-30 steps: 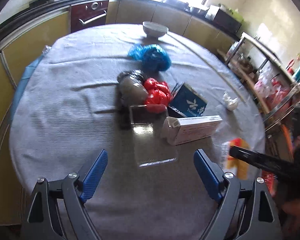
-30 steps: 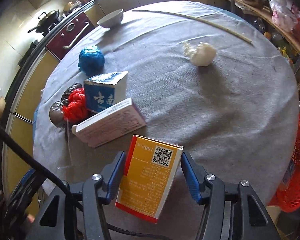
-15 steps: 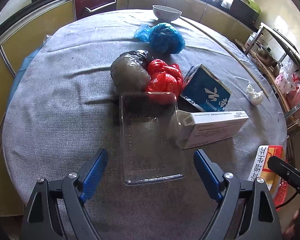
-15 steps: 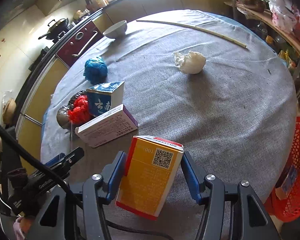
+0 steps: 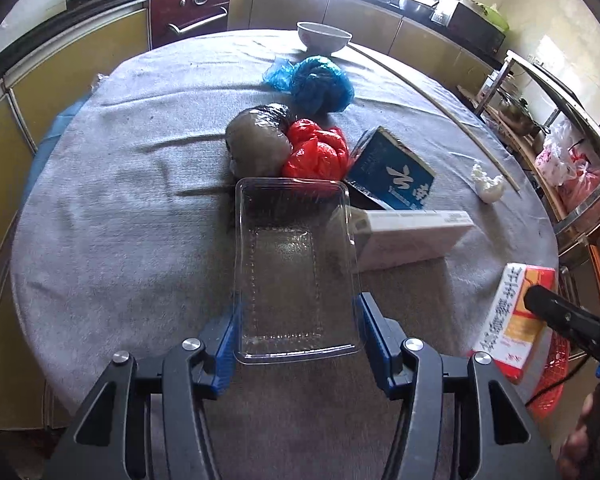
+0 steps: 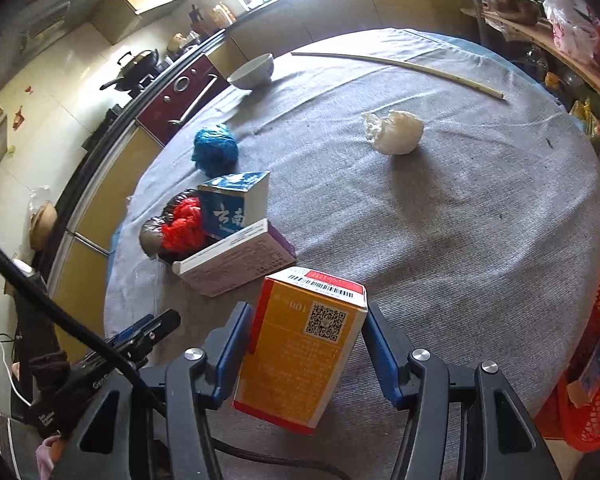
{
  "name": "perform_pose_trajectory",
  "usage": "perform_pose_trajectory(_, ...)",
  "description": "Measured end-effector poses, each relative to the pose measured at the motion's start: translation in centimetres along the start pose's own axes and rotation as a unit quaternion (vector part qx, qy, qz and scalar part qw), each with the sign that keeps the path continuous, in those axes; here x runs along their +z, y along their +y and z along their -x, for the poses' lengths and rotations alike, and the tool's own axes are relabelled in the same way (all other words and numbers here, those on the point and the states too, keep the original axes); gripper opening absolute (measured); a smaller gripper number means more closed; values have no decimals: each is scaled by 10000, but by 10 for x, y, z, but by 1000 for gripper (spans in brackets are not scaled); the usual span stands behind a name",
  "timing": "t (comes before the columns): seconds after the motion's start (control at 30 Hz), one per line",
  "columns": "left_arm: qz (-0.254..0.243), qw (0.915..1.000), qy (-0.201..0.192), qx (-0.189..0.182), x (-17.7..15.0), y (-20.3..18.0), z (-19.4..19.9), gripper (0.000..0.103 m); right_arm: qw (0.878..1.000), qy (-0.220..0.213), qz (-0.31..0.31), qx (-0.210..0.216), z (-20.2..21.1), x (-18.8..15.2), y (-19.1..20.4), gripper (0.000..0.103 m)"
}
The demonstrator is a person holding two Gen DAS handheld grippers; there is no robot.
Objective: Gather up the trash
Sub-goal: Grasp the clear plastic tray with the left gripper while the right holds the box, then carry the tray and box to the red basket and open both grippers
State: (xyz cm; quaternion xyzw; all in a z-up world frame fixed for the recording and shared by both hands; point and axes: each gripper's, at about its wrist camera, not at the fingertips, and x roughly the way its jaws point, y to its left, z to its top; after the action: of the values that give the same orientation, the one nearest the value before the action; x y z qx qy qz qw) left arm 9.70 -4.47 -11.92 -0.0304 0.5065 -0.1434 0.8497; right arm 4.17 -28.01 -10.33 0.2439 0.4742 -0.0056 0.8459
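Observation:
My left gripper (image 5: 296, 336) is shut on the near end of a clear plastic tray (image 5: 292, 264) lying on the grey round table (image 5: 120, 208). My right gripper (image 6: 306, 344) is shut on an orange carton (image 6: 300, 356) and holds it above the table's near edge; the carton also shows in the left wrist view (image 5: 512, 320). Behind the tray lie a grey bag (image 5: 258, 142), a red bag (image 5: 316, 154), a blue bag (image 5: 320, 84), a blue box (image 5: 392, 176) and a white flat box (image 5: 412, 232). A white paper wad (image 6: 396, 132) lies apart.
A white bowl (image 5: 324, 36) and a long thin stick (image 6: 396, 66) lie at the far side of the table. A red mesh basket (image 6: 596, 356) stands off the table's right edge. Kitchen cabinets and an oven (image 5: 188, 12) ring the table. Shelves with bags stand at right.
My left gripper moved forward over the clear tray and closed its fingers on the tray's near end. My right gripper kept hold of the orange carton and drew back slightly.

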Motion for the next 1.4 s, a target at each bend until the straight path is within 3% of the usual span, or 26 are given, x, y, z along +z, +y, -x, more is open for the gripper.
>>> perform_pose_trajectory(0.17, -127, 9997, -188, 90, -12, -4, 24, 57, 9997, -159, 92, 134, 7, -5, 7, 59)
perform_pose_trajectory(0.57, -885, 9892, -674, 953, -26, -34, 63, 57, 9975, -591, 254, 284, 32, -16, 12, 59)
perform_pose_trajectory(0.97, -1258, 9816, -816, 1185, -26, -63, 71, 57, 9933, -982, 289, 538, 50, -19, -7, 59)
perform_pose_trajectory(1.4, -1765, 9743, -772, 1170, -24, -107, 63, 57, 9902, -1272, 120, 570, 66, -18, -40, 59)
